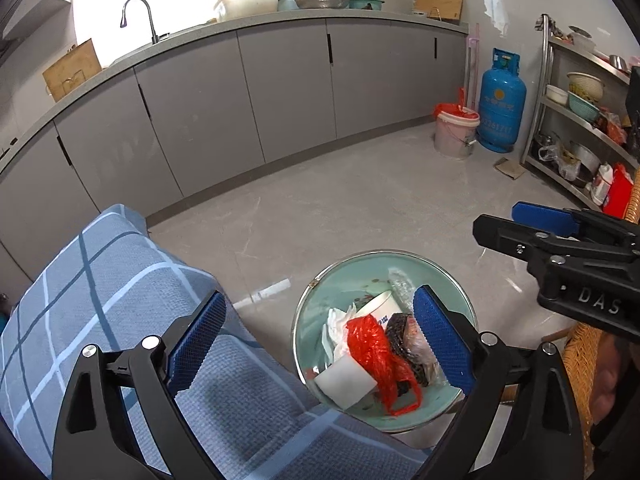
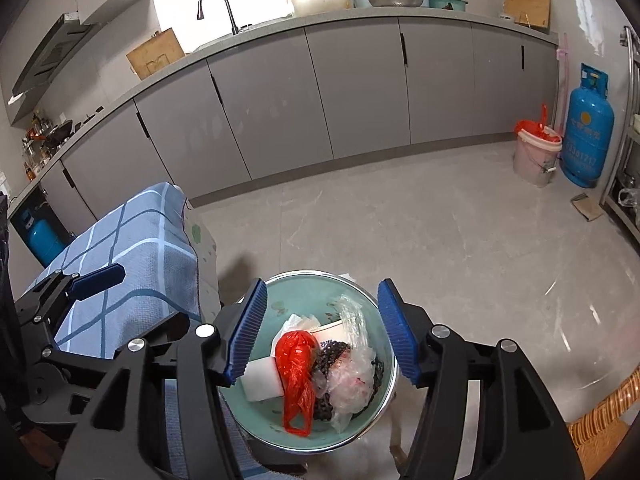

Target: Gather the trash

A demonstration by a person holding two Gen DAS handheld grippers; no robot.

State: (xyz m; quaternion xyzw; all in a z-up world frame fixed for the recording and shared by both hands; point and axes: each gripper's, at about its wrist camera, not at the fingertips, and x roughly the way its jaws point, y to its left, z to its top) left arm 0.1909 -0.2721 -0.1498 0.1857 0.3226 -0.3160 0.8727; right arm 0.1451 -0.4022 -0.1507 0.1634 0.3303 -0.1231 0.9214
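A pale green bowl [image 1: 320,300] [image 2: 280,300] at the edge of a blue checked cloth holds trash: a crumpled red plastic bag [image 1: 374,352] [image 2: 298,364], a white paper cup [image 1: 380,304], white tissue, clear plastic wrap [image 2: 354,368] and a dark scrap. My left gripper [image 1: 320,344] is open and empty, its right pad over the bowl, its left pad over the cloth. My right gripper [image 2: 324,328] is open and empty, straddling the bowl just above it. Each gripper also shows in the other's view [image 1: 532,220] [image 2: 80,284].
The blue checked cloth [image 1: 120,300] [image 2: 132,248] covers a table on the left. A red-lined bucket [image 1: 456,128] [image 2: 536,152] and a blue gas cylinder [image 1: 502,104] [image 2: 588,128] stand at the far wall. Grey cabinets [image 1: 240,92], a steel rack [image 1: 580,128] and a wicker chair [image 1: 580,360] surround the floor.
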